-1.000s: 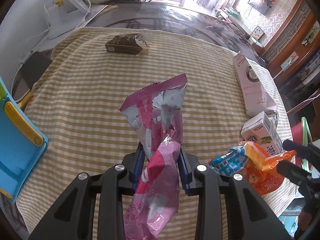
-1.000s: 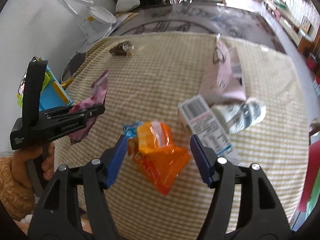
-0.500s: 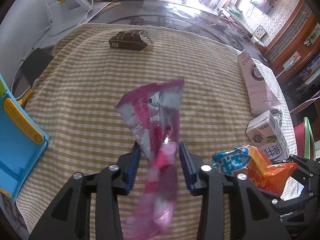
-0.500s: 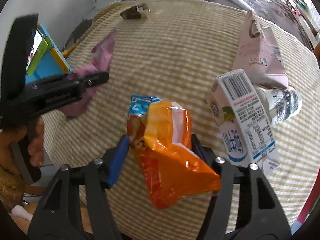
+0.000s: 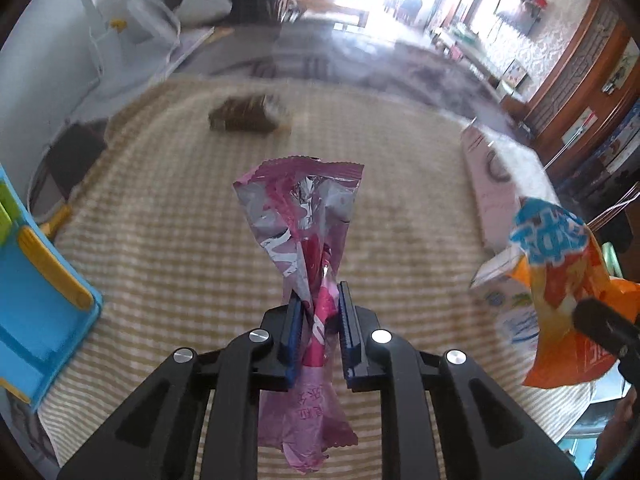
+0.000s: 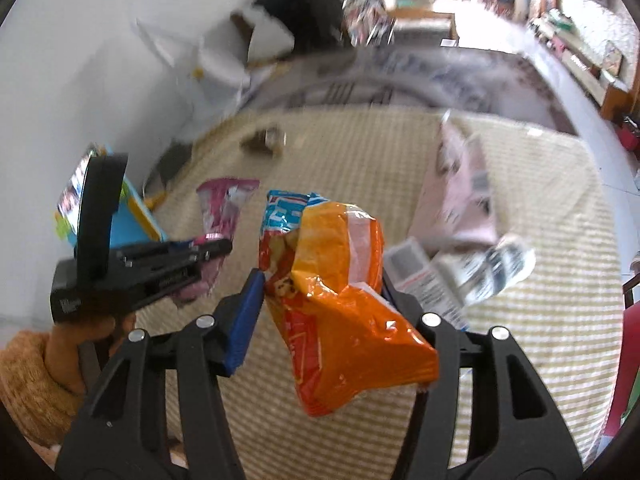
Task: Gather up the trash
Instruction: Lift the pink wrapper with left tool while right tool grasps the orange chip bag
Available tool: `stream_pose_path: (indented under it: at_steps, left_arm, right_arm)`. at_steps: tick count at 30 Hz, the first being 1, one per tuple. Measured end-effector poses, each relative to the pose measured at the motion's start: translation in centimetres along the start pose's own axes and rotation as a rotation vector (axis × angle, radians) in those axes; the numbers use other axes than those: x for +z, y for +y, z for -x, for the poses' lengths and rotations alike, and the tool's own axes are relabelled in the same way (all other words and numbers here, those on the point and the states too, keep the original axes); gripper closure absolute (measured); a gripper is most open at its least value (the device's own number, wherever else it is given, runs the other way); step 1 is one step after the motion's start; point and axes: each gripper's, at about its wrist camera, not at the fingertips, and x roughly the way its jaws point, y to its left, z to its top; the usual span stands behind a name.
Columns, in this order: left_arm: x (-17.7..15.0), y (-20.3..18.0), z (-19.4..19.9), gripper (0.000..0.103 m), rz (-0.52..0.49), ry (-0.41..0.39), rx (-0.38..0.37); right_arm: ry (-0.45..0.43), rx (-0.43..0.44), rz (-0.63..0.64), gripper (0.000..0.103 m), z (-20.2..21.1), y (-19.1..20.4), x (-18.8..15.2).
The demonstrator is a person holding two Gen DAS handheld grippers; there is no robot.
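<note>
The left gripper is clamped on a crumpled pink foil snack wrapper, whose torn mouth fans out toward 12 o'clock while its tail hangs back between the black arms. The right gripper is closed around a puffy orange-and-blue crisp packet, held above the yellow-and-white striped cloth covering the table. On the cloth, a blurred dark brown wrapper lies at 11 o'clock from the pink one. A pale pink carton lies at 2 o'clock of the orange packet, with a white drink carton and a small white bottle just beside it. A blue-and-yellow plastic bin stands at 9 o'clock.
</note>
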Motion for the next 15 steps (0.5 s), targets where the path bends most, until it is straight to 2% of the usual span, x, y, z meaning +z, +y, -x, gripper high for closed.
stream_pose_path:
  at_steps: [8, 15]
  left_arm:
    - [1.4, -3.4, 4.8, 0.09, -0.065, -0.132, -0.011]
    - [1.6, -6.7, 7.6, 0.09, -0.074, -0.197, -0.015]
  right_arm:
    - [-0.068, 0.011, -0.015, 0.049, 2.3, -1.2, 0.9]
    - [-0.103, 0.02, -0.002, 0.049, 4.9, -2.5, 1.1]
